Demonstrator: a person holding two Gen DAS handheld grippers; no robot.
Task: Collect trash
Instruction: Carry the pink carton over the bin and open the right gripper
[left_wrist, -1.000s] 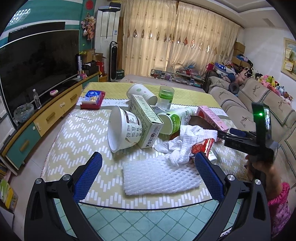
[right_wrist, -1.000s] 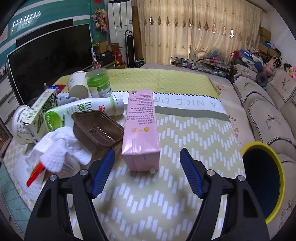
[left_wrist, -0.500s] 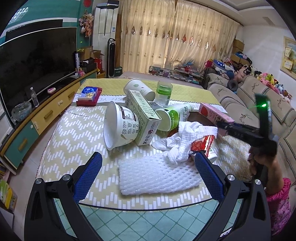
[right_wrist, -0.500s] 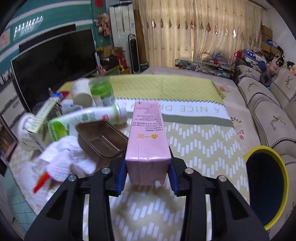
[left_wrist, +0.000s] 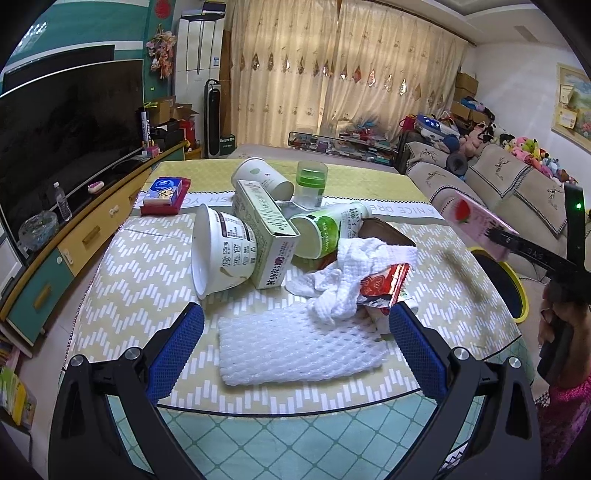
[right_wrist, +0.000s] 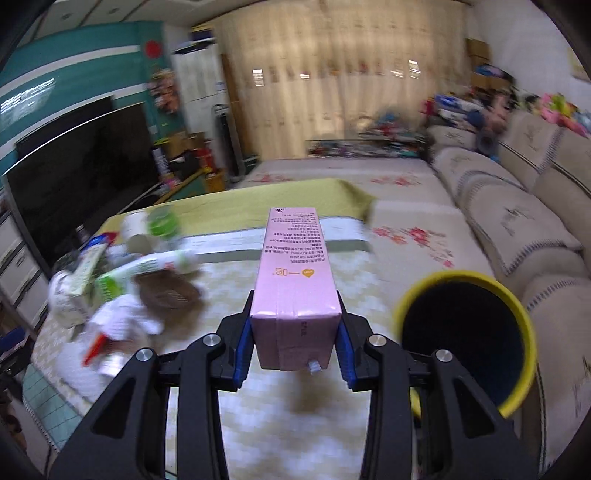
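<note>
Your right gripper (right_wrist: 293, 350) has closed its blue fingers (right_wrist: 242, 349) on the pink carton (right_wrist: 293, 280) and lifted it off the bench (right_wrist: 280, 417); a second ago those fingers stood open on either side of it while it lay on the cloth. The carton now hangs clear of the surface, with its shadow on the cloth below, and the yellow-rimmed bin (right_wrist: 513, 306) sits just to its right, off the bench edge. The blur in this view suggests you are swinging quickly, so judge the drop only once the carton is over the bin's mouth. Your left gripper (left_wrist: 293, 341) has barely moved: its fingers are spread wide and empty, hovering over the near edge above the white foam netting (left_wrist: 295, 347), a likely next pick from the pile.
</note>
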